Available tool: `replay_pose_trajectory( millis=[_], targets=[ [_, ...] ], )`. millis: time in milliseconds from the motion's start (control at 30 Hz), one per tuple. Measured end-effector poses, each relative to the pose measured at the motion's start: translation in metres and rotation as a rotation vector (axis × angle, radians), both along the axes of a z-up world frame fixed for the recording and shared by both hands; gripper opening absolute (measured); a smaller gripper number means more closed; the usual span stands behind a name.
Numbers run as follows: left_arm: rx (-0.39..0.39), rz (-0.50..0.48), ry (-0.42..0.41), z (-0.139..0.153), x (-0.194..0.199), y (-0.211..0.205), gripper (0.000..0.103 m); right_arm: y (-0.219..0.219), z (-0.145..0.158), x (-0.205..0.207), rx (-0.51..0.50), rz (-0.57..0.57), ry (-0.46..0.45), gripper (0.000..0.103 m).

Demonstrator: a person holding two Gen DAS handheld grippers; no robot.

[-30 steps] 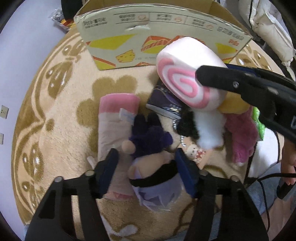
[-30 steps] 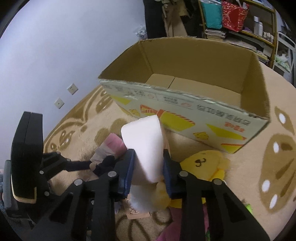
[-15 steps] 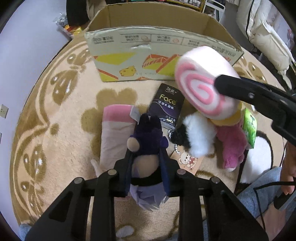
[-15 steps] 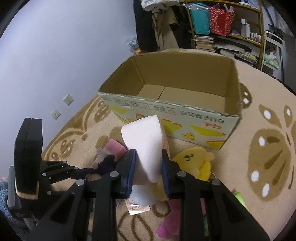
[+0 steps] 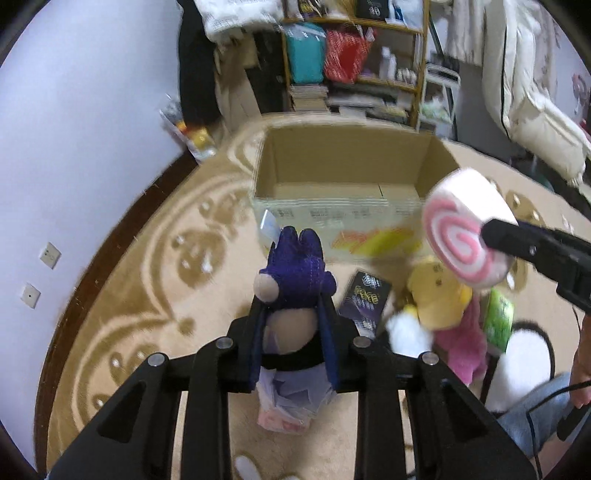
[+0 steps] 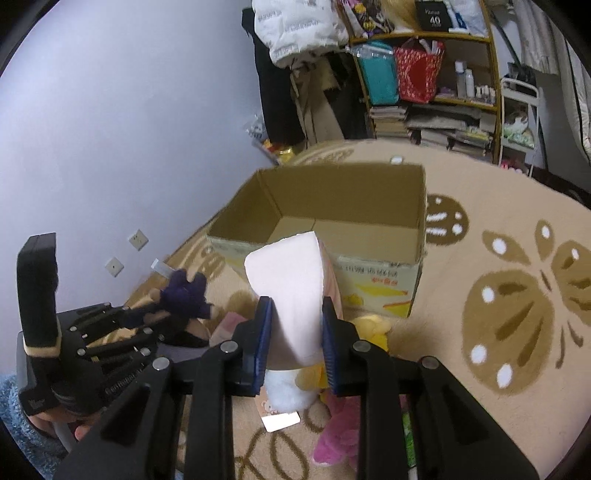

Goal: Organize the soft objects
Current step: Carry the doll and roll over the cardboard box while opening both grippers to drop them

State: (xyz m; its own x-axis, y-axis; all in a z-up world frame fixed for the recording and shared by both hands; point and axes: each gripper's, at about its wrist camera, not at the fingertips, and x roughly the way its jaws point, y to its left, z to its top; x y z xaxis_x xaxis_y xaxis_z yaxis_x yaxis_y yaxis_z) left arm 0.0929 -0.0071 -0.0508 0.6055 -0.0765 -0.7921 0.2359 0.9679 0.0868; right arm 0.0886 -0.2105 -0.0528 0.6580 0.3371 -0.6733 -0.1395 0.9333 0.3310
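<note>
On the rug (image 6: 498, 229), the cardboard box (image 6: 325, 206) sits open, holding nothing.

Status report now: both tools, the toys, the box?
Left tool shut on purple doll. Right tool shut on swirl plush. Cardboard box open, unobstructed.

A dark sign (image 6: 435, 17) on the top shelf reads "40". The black packet (image 5: 365, 300) on the rug bears blurred lettering, apparently "Face". Printing on the cardboard box (image 6: 369, 275) is illegible.
</note>
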Motion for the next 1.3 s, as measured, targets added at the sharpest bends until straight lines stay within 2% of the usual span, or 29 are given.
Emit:
replay_pose_trajectory(
  millis=[333,533,900,1100,1267,1300],
  targets=[
    [0.011,0.028,-0.21,0.047,0.016,-0.004,0.026,-0.003,0.025,0.003,-0.016,-0.016,-0.103,0.026],
    [-0.007,0.037,-0.276,0.058,0.043,-0.016,0.026,-0.01,0.029,0.009,-0.018,-0.04,-0.138,0.026],
    [0.011,0.009,-0.29,0.048,0.082,-0.037,0.027,-0.021,0.025,0.033,-0.015,-0.072,-0.165,0.027],
    [-0.02,0.007,-0.292,0.042,0.1,-0.045,0.028,-0.034,0.014,0.046,-0.019,-0.095,-0.159,0.029],
    [-0.027,0.028,-0.256,0.03,0.113,-0.044,0.031,-0.039,0.005,0.056,-0.023,-0.109,-0.133,0.031],
    [-0.026,0.031,-0.252,0.029,0.113,-0.044,0.033,-0.039,0.003,0.058,-0.024,-0.11,-0.128,0.034]
  ],
)
